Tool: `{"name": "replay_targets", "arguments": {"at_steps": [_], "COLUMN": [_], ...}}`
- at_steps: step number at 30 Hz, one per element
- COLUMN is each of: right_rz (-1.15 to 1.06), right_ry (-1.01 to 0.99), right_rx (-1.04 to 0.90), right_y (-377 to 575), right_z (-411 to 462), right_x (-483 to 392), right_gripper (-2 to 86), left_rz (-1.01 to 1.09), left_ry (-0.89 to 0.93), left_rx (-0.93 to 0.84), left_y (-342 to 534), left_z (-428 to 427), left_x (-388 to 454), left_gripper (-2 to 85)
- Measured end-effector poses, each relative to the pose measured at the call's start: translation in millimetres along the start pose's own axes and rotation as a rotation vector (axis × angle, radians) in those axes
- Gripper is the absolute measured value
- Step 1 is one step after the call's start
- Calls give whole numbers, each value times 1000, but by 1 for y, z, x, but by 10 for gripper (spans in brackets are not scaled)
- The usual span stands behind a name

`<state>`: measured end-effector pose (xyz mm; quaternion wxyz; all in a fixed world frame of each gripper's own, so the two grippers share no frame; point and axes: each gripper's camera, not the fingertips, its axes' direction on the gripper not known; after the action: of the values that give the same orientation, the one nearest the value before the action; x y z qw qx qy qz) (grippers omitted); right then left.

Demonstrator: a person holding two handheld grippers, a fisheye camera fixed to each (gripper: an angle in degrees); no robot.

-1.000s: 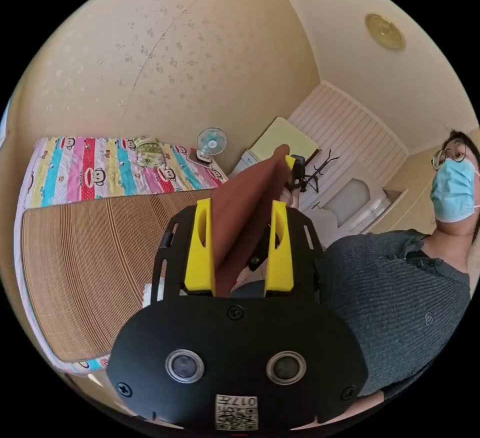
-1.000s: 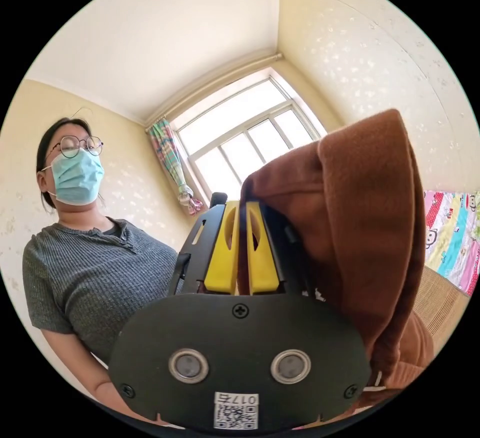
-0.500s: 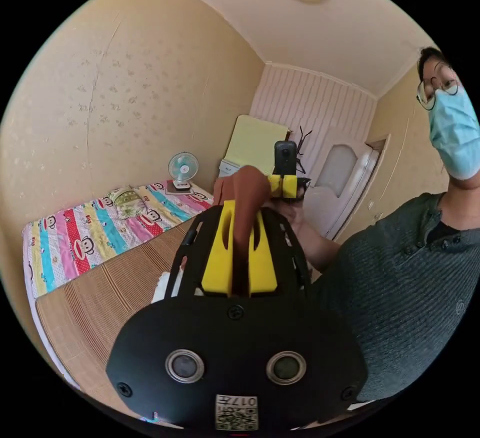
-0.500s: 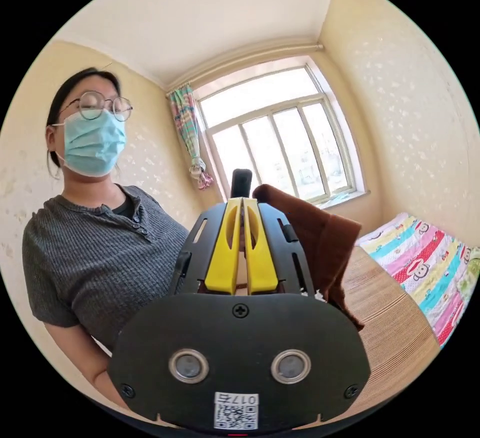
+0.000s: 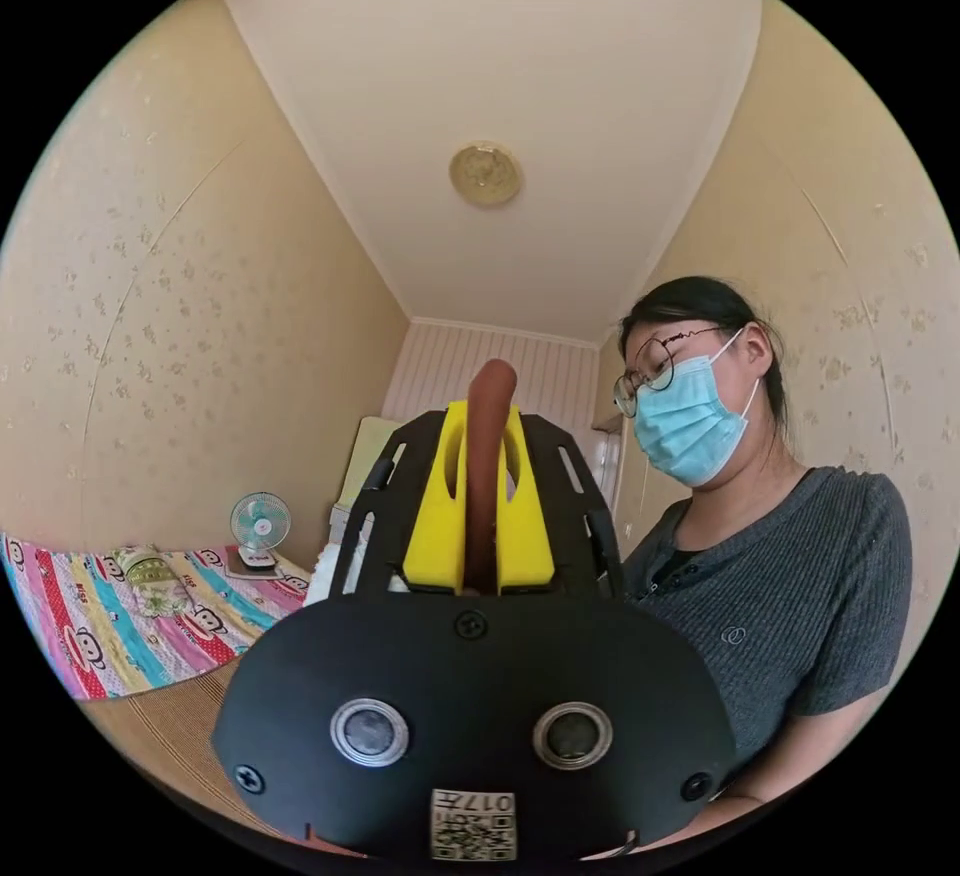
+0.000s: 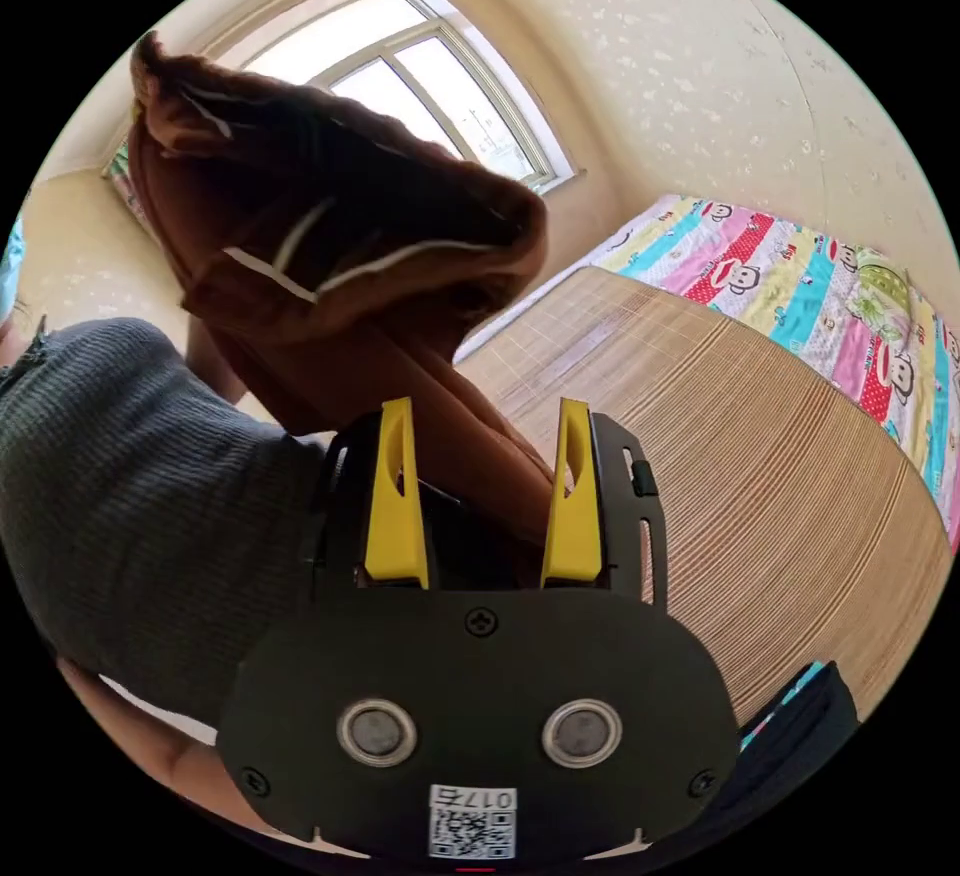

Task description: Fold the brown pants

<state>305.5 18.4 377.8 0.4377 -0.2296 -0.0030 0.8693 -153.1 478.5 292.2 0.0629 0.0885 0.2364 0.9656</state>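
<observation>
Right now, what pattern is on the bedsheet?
Bright stripes with cartoon monkey faces on the bedsheet; clearest in the right gripper view.

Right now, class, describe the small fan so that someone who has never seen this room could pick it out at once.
Find the bed with its striped cartoon sheet along the speckled wall. At its far end, beside a green bundle, stands the small fan: the only round, pale blue, caged thing there, upright on a base.

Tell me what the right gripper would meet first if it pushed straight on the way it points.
Most likely the brown pants: the right gripper is open, and the cloth already runs between its jaws and bunches just ahead, before the window. Depth is hard to judge.
</observation>
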Motion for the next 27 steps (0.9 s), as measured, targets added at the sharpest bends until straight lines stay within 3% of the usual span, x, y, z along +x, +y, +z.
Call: {"name": "replay_targets", "arguments": {"at_steps": [2, 6, 10, 14, 17, 21, 25, 27], "right_rz": [53, -7, -299, -369, -303, -230, -194, -172], "right_ry": [45, -342, -513, -495, -346, 34, 283, 316], "right_rx": [-32, 360, 573, 711, 729, 667, 594, 589], "right_y": [-1, -9, -5, 16, 28, 34, 34, 38], "right_z": [24, -8, -64, -107, -130, -130, -95, -82], "right_x": [-1, -20, -66, -100, -123, -183, -236, -249], "right_gripper": [187, 184, 61, 51, 44, 36, 35, 34], "left_rz": [4, 1, 38, 5, -45, -33, -236, -323], "left_ry": [90, 229, 338, 217, 79, 10, -392, -462], "left_rx": [67, 166, 318, 462, 421, 248, -54, -160], "left_y": [-10, -22, -19, 8, 34, 71, 134, 158], "left_z": [-16, -37, -76, -134, -154, -157, -147, -137], "left_x": [1, 1, 0, -6, -6, -10, -30, -37], "left_gripper": [34, 43, 48, 49, 52, 56, 58, 60]}}
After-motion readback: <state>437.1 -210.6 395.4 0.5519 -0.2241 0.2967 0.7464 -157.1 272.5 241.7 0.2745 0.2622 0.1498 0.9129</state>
